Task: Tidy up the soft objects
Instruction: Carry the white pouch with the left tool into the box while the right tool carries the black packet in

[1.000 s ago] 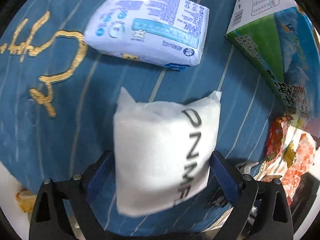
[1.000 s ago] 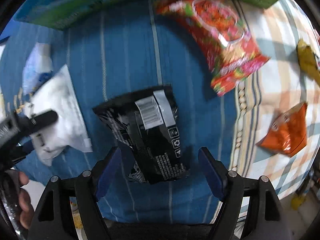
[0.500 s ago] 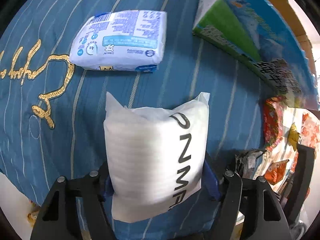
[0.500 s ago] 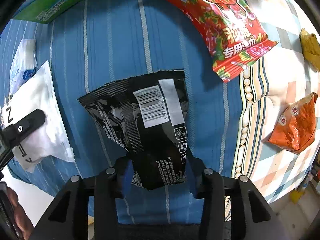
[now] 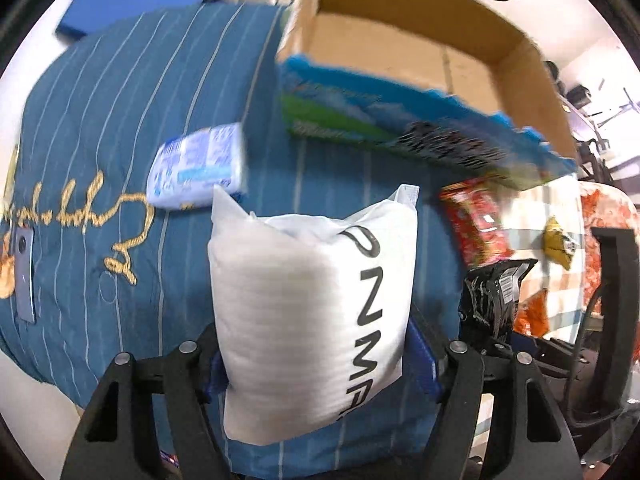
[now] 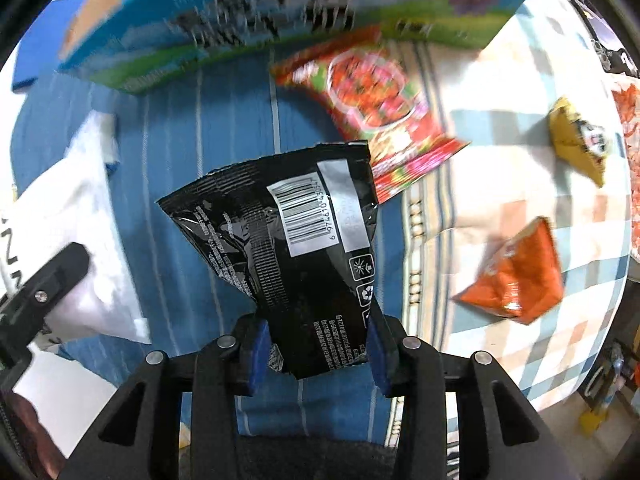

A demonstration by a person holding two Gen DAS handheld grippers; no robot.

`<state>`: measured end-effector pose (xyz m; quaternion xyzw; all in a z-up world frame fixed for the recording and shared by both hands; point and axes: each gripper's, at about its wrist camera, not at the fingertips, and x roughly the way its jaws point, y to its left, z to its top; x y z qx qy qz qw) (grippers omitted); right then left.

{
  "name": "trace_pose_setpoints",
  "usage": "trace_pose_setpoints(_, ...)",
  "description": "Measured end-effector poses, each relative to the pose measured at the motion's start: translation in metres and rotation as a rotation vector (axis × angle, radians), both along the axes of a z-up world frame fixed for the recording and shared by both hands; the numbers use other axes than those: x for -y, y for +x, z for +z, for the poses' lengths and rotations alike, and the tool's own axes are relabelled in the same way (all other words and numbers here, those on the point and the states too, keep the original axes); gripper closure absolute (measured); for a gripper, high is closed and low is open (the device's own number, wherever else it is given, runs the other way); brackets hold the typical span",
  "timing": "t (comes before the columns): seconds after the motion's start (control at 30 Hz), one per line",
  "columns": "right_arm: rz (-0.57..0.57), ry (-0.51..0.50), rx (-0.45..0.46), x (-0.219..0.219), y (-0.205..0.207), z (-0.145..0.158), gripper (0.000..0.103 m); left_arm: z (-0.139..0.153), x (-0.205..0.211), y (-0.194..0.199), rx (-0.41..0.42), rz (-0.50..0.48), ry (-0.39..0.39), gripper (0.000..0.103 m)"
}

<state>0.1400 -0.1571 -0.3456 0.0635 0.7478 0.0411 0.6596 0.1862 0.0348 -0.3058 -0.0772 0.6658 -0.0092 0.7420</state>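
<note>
We hold one item in each gripper, both raised clear of the blue striped bedspread (image 5: 120,92).

**Left gripper** (image 5: 316,356): closed on the lower end of the white foam pouch (image 5: 312,304). The pouch's long axis runs forward along the fingers, its sealed top edge pointing away from us toward the open cardboard box (image 5: 420,52). The printed lettering runs along that same axis.

**Right gripper** (image 6: 318,346): closed narrowly on the bottom edge of the black snack bag (image 6: 292,248). The bag's long axis also runs forward from the jaws, and its serrated top seam points toward the box wall (image 6: 280,20). The barcode face is turned toward the camera.

**Governing relation:** the box lies ahead of both grippers, along the far edge of the bedspread. Its opening shows in the left wrist view only; the right wrist view shows only the printed outer side. We judge the left gripper better placed to reach the opening, and the pouch, held end-on, should enter top edge first.

**Items remaining on the bed:**
- blue-and-white tissue pack (image 5: 198,168), on the bedspread near the box's left corner.
- red snack bag (image 6: 368,108), just beside the box's near wall.
- orange snack bag (image 6: 516,276) and yellow packet (image 6: 580,140), on the checked sheet (image 6: 500,76) toward the right edge.
</note>
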Motion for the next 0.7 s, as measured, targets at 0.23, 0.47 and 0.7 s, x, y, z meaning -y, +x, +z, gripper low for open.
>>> trace_pose_setpoints(0.23,-0.034,0.058,0.114,0.048,0.004,0.080,0.061,0.058,0.017,0.004,0.087,-0.056,-0.051,0.033)
trace_pose_setpoints(0.47,-0.065,0.115,0.246,0.068,0.034,0.170,0.061,0.127,0.044,0.030,0.205,-0.122,-0.114,0.033)
trace_pose_setpoints(0.7,-0.087,0.132,0.353,0.085,0.087,0.225,0.061,0.166,0.055,0.081,0.299,-0.159,-0.139,0.033)
